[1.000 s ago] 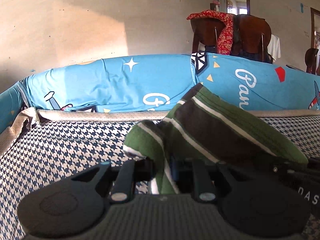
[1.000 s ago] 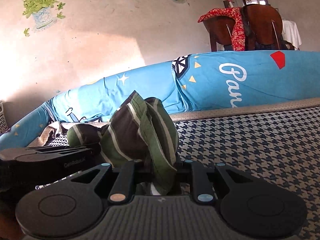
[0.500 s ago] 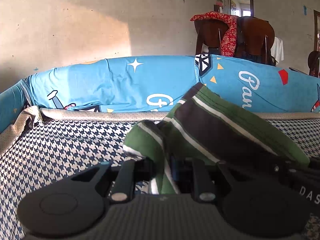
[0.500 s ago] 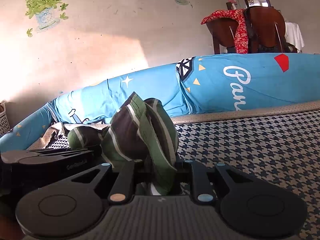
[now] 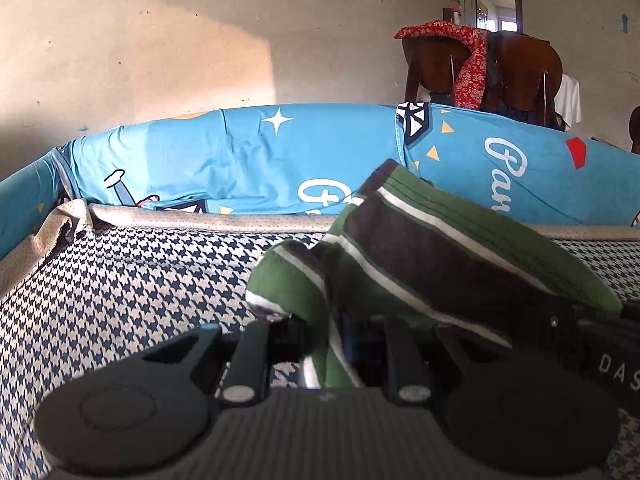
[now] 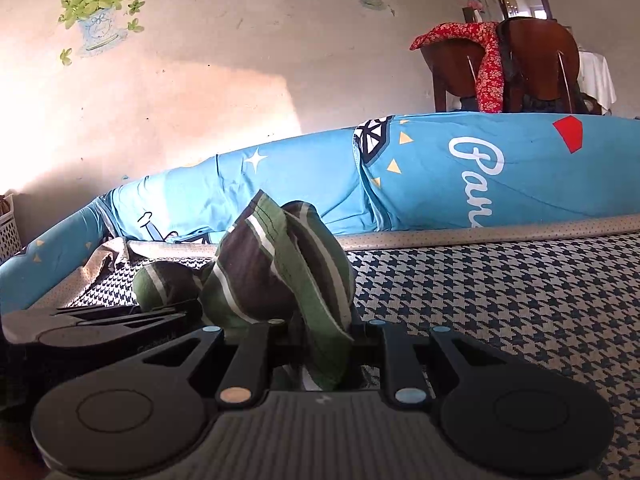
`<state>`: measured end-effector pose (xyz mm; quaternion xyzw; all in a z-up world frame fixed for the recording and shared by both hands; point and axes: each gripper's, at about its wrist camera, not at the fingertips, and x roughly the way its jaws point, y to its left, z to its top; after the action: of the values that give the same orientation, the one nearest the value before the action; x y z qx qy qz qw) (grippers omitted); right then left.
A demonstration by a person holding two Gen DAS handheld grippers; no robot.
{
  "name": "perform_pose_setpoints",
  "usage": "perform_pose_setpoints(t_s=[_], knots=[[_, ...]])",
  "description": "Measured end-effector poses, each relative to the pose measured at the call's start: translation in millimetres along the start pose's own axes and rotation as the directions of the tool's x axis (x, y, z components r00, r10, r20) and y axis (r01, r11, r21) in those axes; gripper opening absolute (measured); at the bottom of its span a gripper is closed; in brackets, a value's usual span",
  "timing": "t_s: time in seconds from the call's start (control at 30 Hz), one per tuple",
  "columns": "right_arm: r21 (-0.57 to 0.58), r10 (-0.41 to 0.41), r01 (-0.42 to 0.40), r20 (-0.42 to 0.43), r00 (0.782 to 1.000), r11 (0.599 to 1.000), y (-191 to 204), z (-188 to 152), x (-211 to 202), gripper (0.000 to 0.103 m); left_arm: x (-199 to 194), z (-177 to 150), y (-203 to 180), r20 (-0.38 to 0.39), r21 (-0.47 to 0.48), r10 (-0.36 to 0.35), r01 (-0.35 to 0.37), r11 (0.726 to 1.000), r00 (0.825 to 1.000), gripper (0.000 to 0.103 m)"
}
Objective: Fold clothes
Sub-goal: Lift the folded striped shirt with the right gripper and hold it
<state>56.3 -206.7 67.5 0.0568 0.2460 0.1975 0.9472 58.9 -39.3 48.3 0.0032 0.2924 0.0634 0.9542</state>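
Both jaws pinching striped garment (image 5: 432,256), plant decal (image 6: 98,12) in right view only

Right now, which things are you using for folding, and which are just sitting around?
For the folding:
- green striped garment, pinched by both tools
- left tool, shut on it
- right tool, shut on it
- houndstooth bed cover, under the garment

Just sitting around:
- blue cartoon bolster
- wooden chair
- red flowered cloth draped over the chair
- plant stickers on the wall
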Motion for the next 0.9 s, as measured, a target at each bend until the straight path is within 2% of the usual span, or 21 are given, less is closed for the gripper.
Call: perform_pose_setpoints(t_s=[0.7,0.9], knots=[[-0.065,0.049,-0.053,-0.051,0.997,0.996,-9,10,25,0.018,12,-7,-4,-0.067,-0.068,0.052,-0.056,0.996,0.996,0.017],[-0.081,0.069,-0.076,-0.082,0.994,0.994,-10,10,38,0.018,17,-10,-4,-0.092,-0.094,0.083,-0.092,0.991,0.992,0.017]])
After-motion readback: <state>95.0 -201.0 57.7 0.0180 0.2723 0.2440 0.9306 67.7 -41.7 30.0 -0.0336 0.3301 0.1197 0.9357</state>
